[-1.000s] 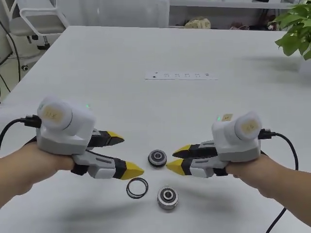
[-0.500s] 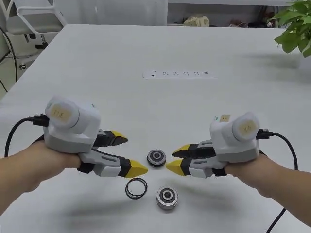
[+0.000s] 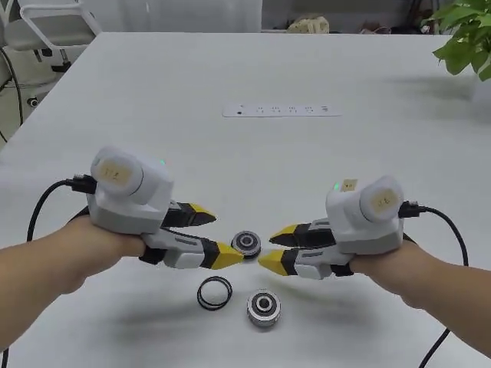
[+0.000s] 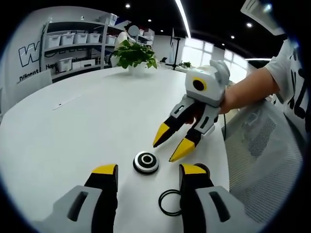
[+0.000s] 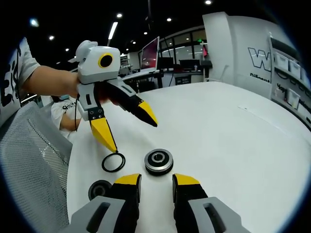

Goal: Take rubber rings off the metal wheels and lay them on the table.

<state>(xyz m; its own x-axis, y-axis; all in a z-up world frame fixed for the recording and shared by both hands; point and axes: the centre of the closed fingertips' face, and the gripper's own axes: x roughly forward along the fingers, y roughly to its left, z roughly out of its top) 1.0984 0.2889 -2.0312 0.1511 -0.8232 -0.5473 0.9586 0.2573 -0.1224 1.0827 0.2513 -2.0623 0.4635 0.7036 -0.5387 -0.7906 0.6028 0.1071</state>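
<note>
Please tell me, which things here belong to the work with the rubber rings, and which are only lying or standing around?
Belonging to the job:
- metal wheel between the grippers
- nearer metal wheel
- loose rubber ring, lying flat beside the nearer wheel
- left gripper and right gripper, both open

Only around:
- power strip
- plant
- chair

Bench (image 3: 230,69) plain white. Left gripper (image 3: 224,237) and right gripper (image 3: 267,249): white-grey bodies, black jaws, yellow tips. Far wheel (image 3: 246,243) and near wheel (image 3: 263,307): silver metal with black bands. Loose ring (image 3: 215,293) black. Plant (image 3: 464,38) green.
</note>
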